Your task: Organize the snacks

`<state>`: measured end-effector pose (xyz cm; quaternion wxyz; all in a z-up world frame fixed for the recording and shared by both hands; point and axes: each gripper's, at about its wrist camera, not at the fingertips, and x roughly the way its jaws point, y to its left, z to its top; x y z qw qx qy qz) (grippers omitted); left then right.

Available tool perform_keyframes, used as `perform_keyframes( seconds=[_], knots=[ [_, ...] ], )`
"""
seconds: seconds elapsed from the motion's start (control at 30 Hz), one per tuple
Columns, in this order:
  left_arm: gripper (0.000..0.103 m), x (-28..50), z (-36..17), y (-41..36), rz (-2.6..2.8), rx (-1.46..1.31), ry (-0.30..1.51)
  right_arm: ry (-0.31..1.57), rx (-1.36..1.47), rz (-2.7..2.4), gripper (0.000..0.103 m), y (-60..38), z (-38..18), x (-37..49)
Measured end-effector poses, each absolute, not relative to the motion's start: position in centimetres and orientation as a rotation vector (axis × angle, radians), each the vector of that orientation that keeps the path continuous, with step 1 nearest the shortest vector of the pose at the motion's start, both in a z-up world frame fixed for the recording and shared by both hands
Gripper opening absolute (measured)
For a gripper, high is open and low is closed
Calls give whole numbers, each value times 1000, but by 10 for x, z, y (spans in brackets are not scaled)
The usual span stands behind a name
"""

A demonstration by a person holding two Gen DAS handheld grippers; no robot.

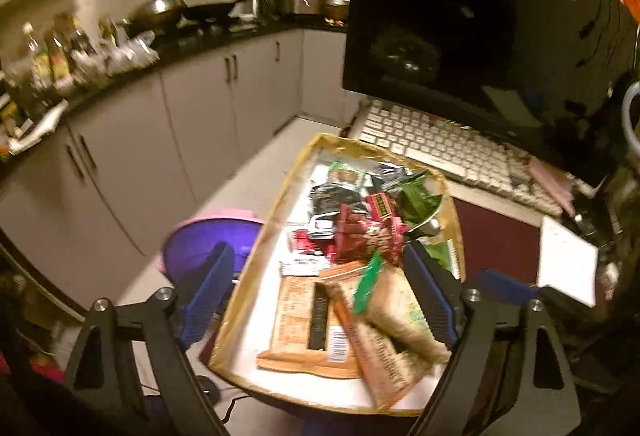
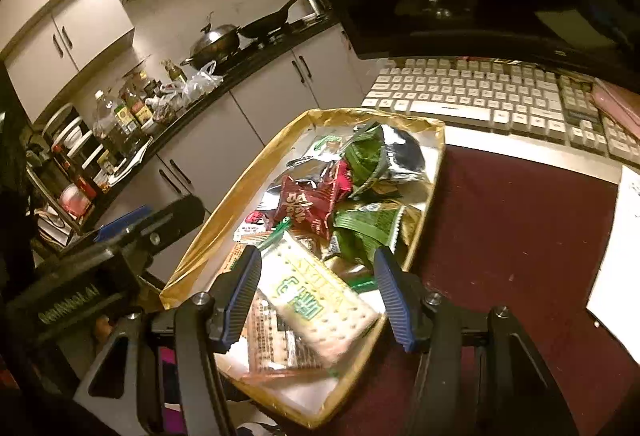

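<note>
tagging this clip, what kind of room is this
Likely a home kitchen doubling as a desk corner: a wok on a dark counter over cabinets, plus a keyboard and monitor beside the snack tray.

Left gripper (image 1: 320, 300) over near end of gold-rimmed tray (image 1: 276, 203), blue pads spread wide, nothing between. Tray heaped with snack packets: red wrapper (image 1: 368, 232), green packet (image 1: 416, 199), tan cracker pack (image 1: 400, 312), flat orange packet (image 1: 304, 320). White keyboard (image 1: 440, 151) beyond tray, under dark monitor (image 1: 460, 15). Purple bin (image 1: 208, 244) left of tray, on floor. Kitchen counter (image 1: 192, 47) behind.
</note>
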<state>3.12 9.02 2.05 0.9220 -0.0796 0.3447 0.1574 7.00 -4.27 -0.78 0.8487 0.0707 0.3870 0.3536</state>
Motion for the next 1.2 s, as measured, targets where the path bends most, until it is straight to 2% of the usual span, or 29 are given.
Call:
perform_keyframes(
  seconds=[0.23,0.83,1.2],
  knots=[
    [88,26,24,85,435,-63,713,840,152,676,59,-49,-11,71],
    [88,-9,36,73,531,-94,715,889,98,641,59,-65,12,101],
    [88,5,43,69,517,-148,744,904,30,720,59,-55,7,92]
  ],
)
